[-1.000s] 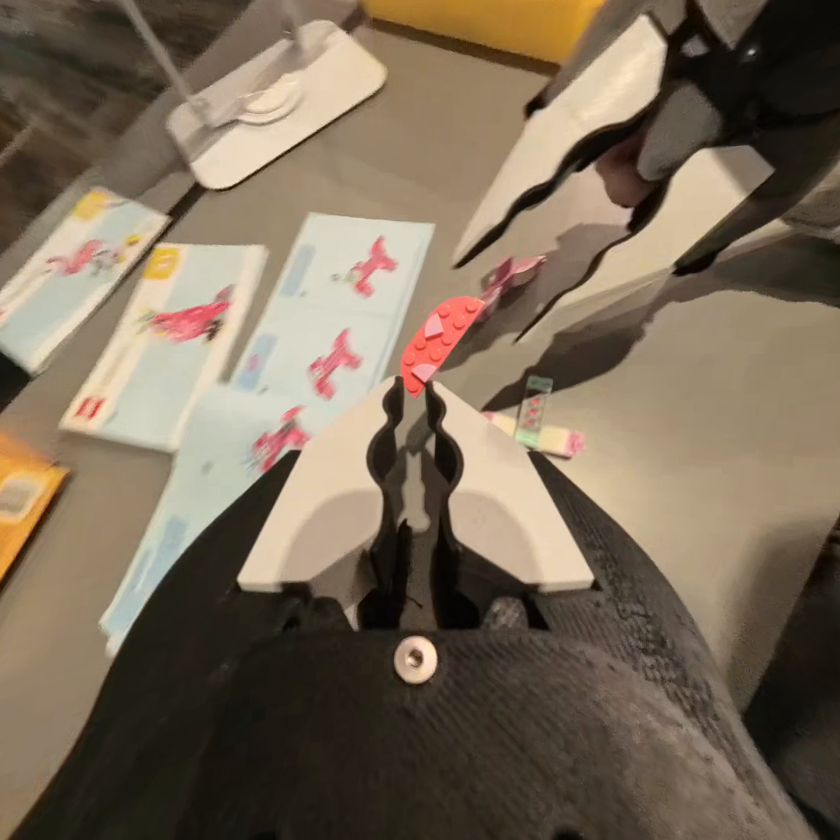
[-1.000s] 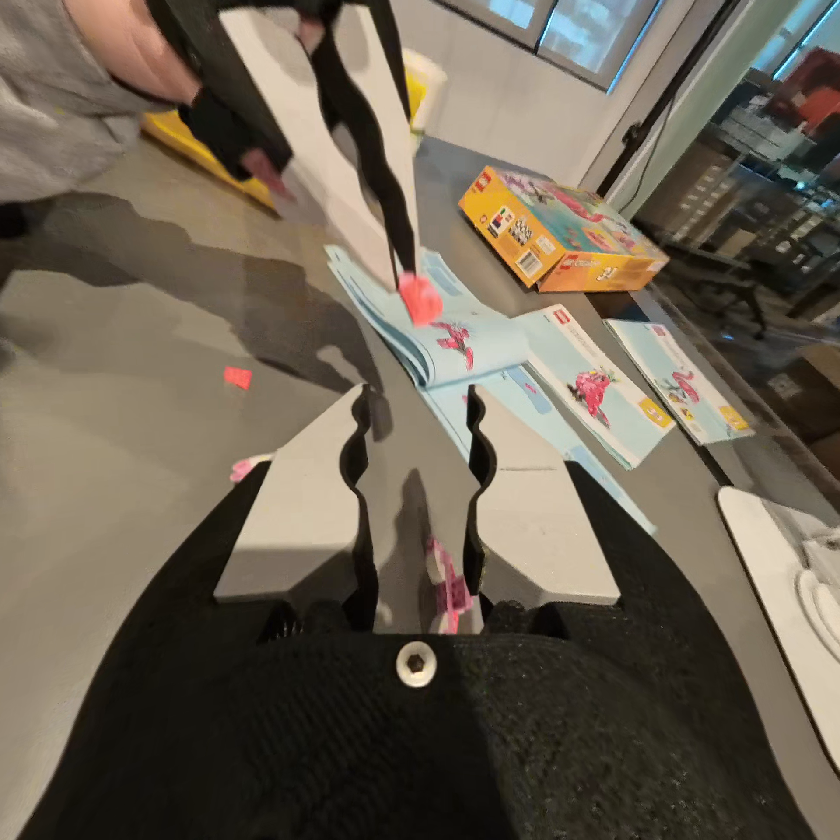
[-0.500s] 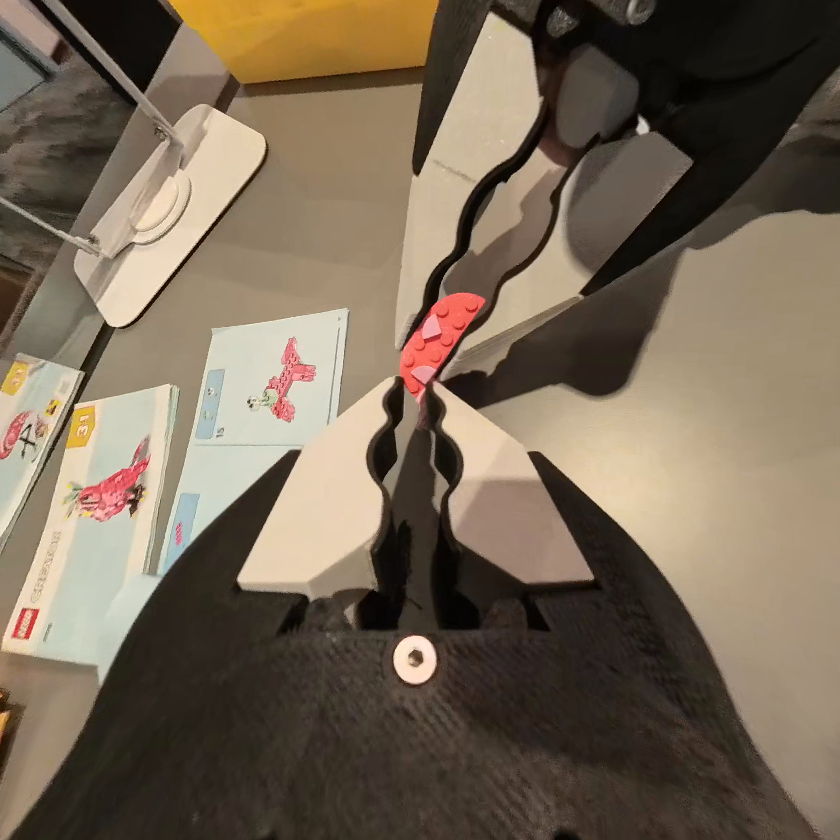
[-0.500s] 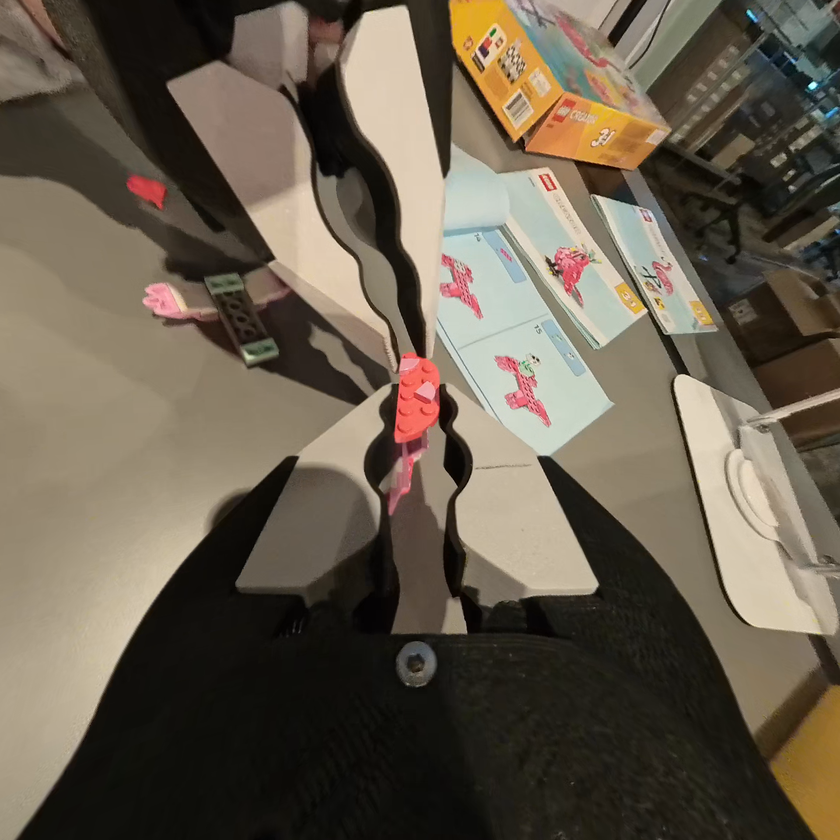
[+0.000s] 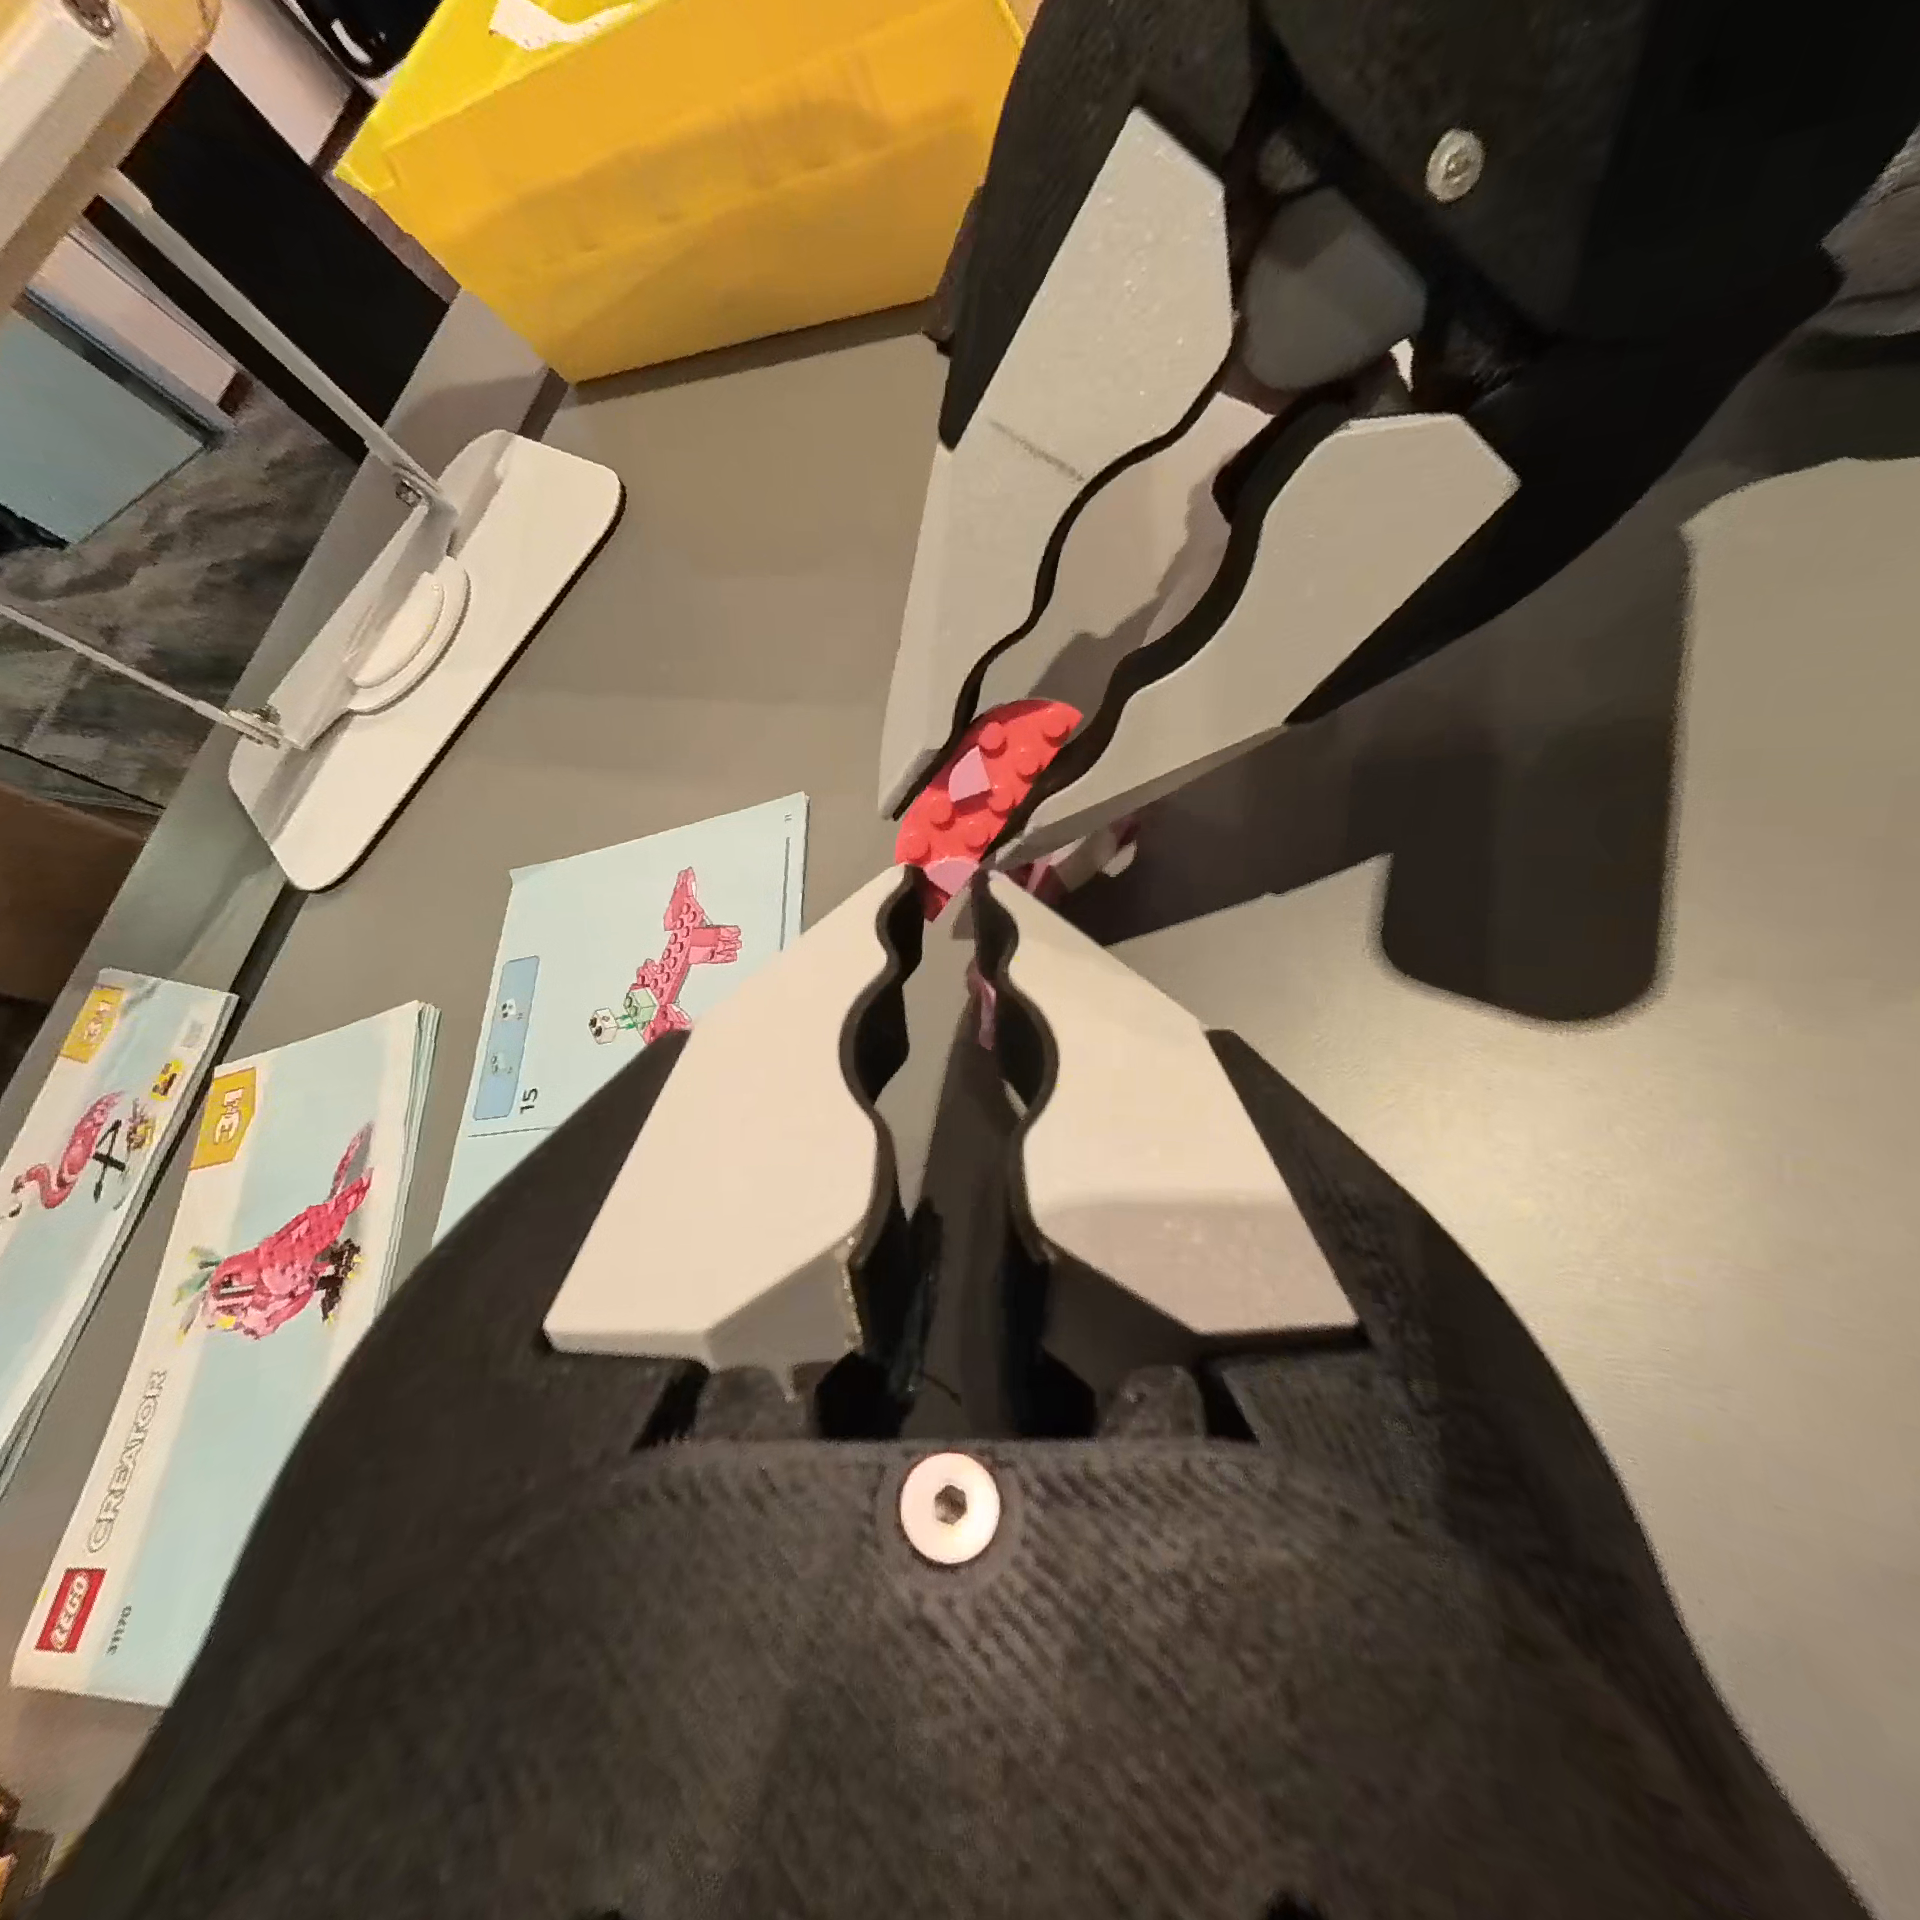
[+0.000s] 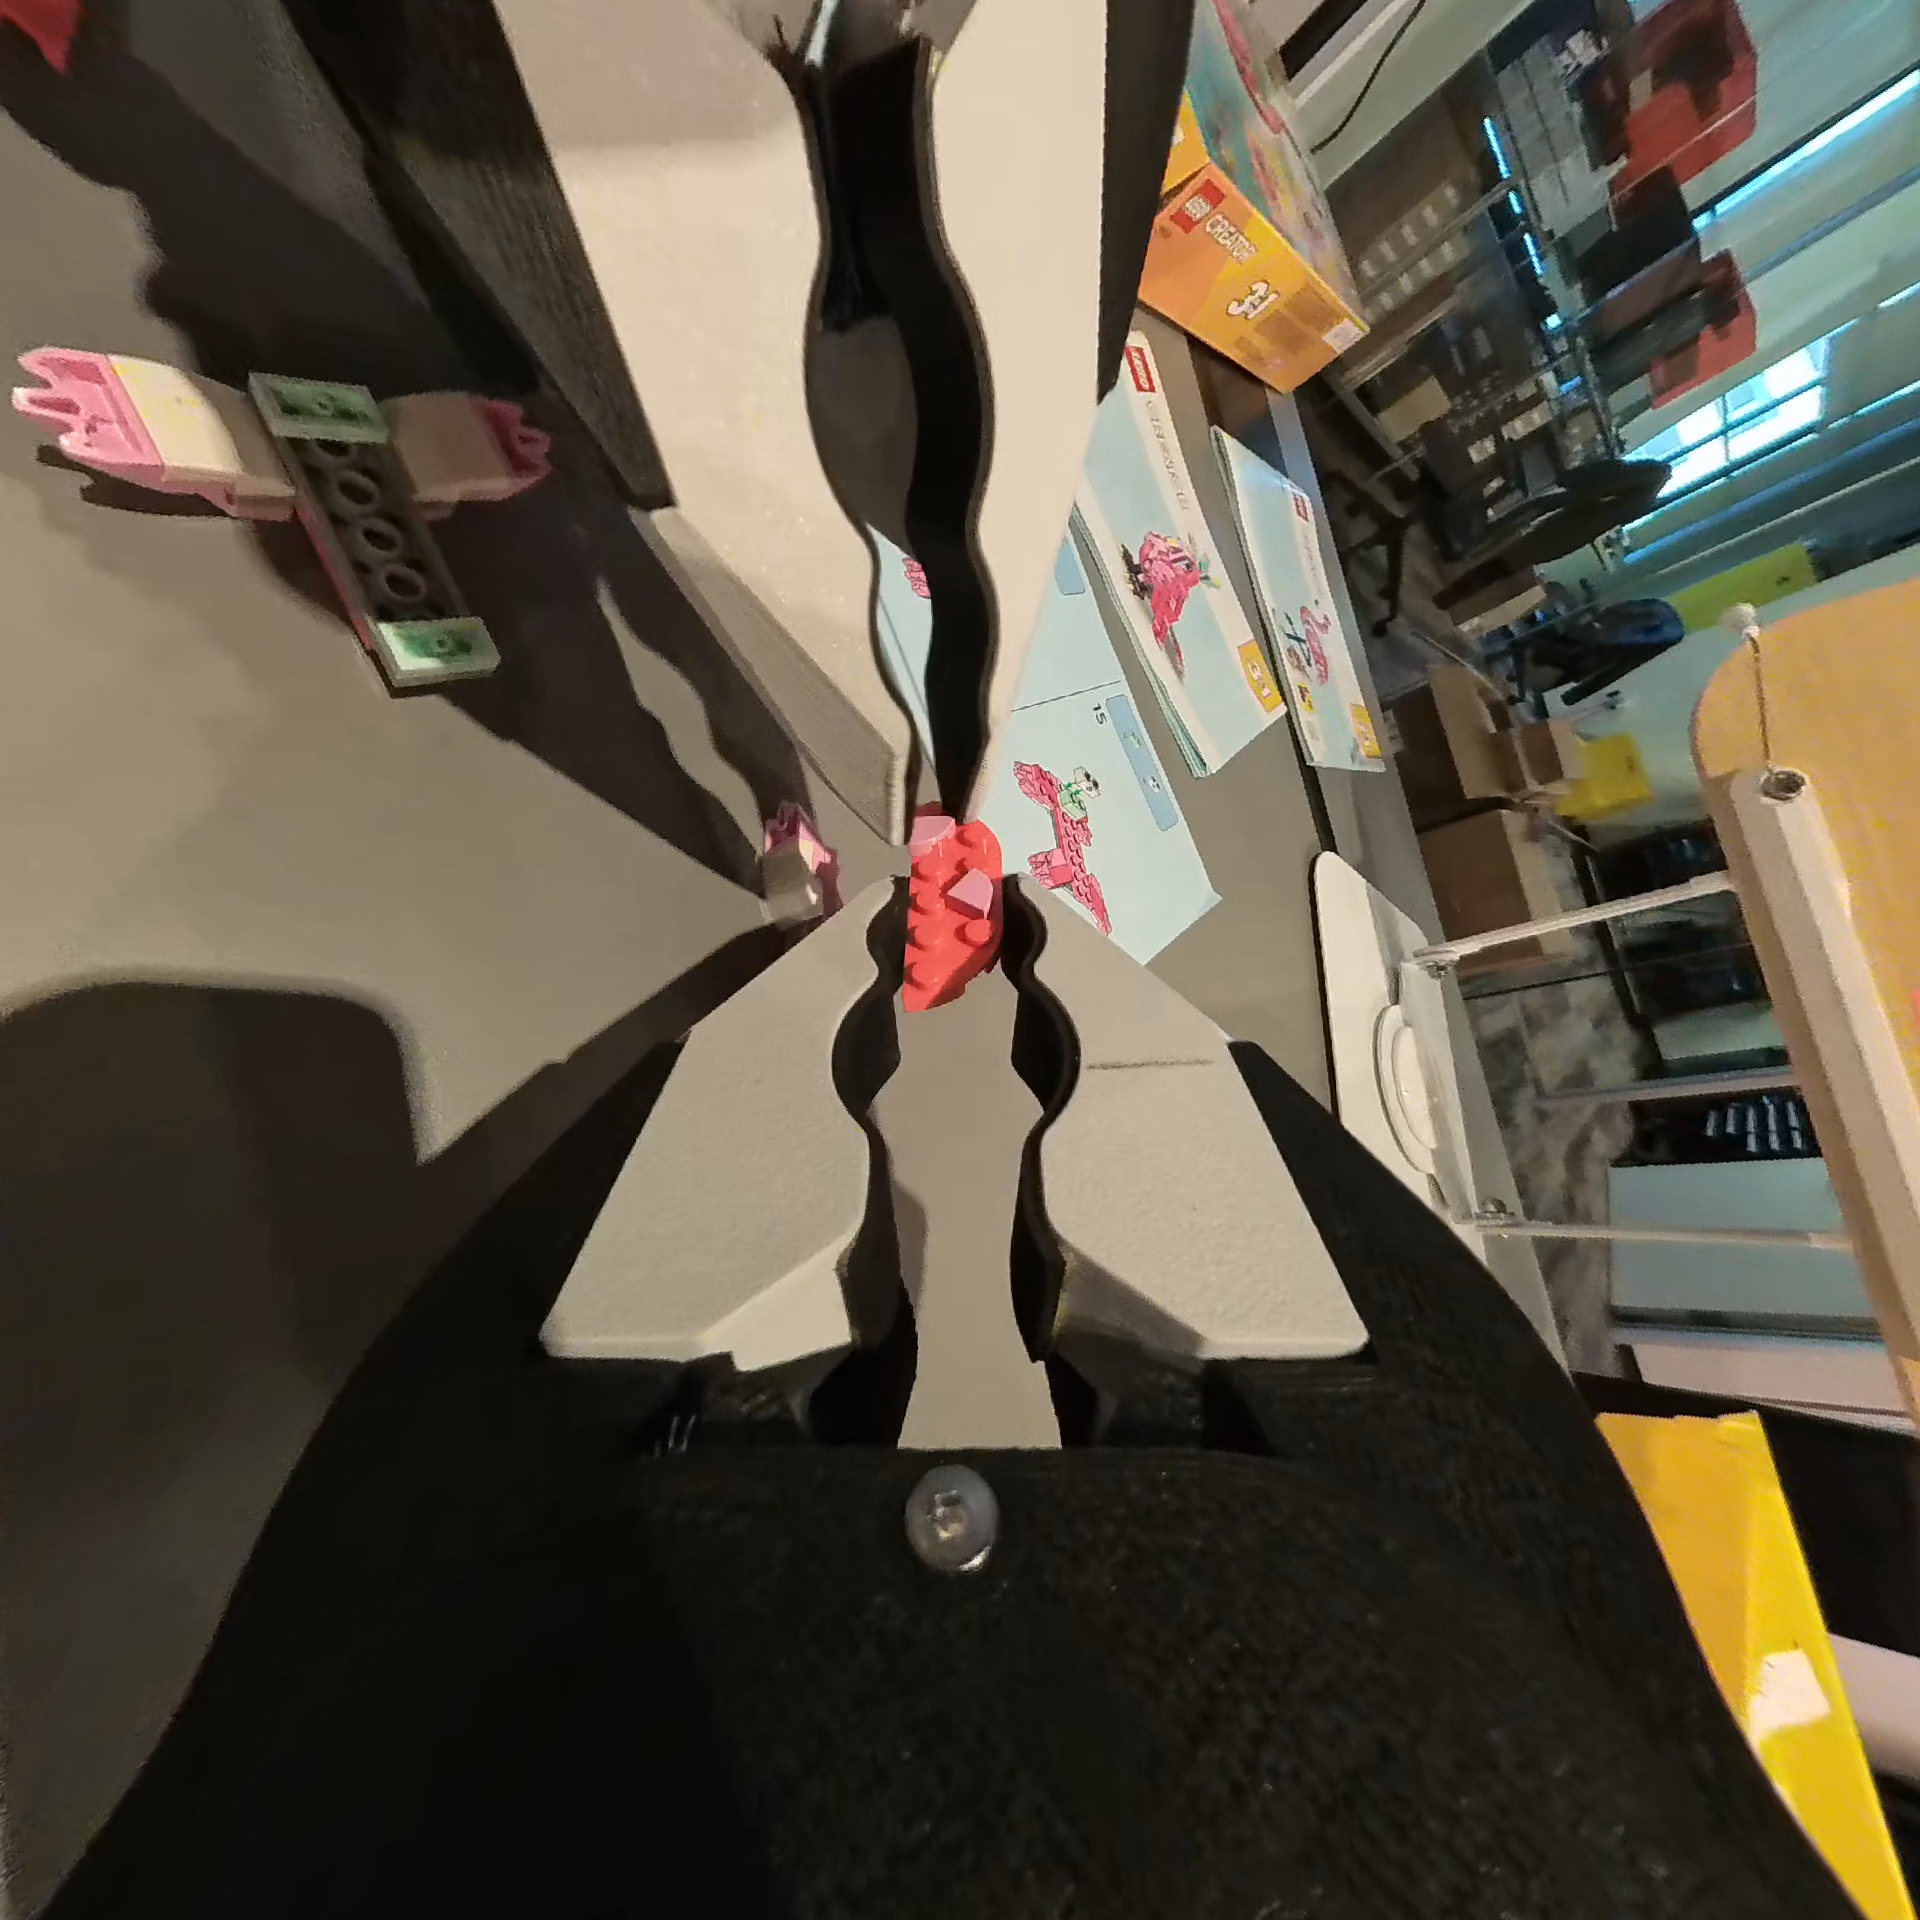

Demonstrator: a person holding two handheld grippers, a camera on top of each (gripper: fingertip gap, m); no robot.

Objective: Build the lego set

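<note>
A red half-round plate (image 5: pixel 987 774) with small pink tiles on it hangs in the air between both grippers. My left gripper (image 5: pixel 948 883) is shut on its near end. My right gripper (image 5: pixel 971 795) comes in from above in the left wrist view and clamps the plate's far part. In the right wrist view the right gripper (image 6: pixel 951 909) has both pads against the sides of the plate (image 6: pixel 948 930), and the left gripper (image 6: pixel 935 805) grips its other end from above.
A pink, white and black partial build (image 6: pixel 312 488) and a small pink and white piece (image 6: pixel 795 862) lie on the grey table (image 5: pixel 1558 1143). Open instruction booklets (image 5: pixel 644 966), a white lamp base (image 5: pixel 416 665), a yellow bin (image 5: pixel 675 156) and an orange box (image 6: pixel 1247 270) stand around. Left and right tips are no more than a few centimetres apart.
My right gripper came up to the plate held by the left gripper and closed on it from wide open. Both grippers have since tilted together with the plate between them.
</note>
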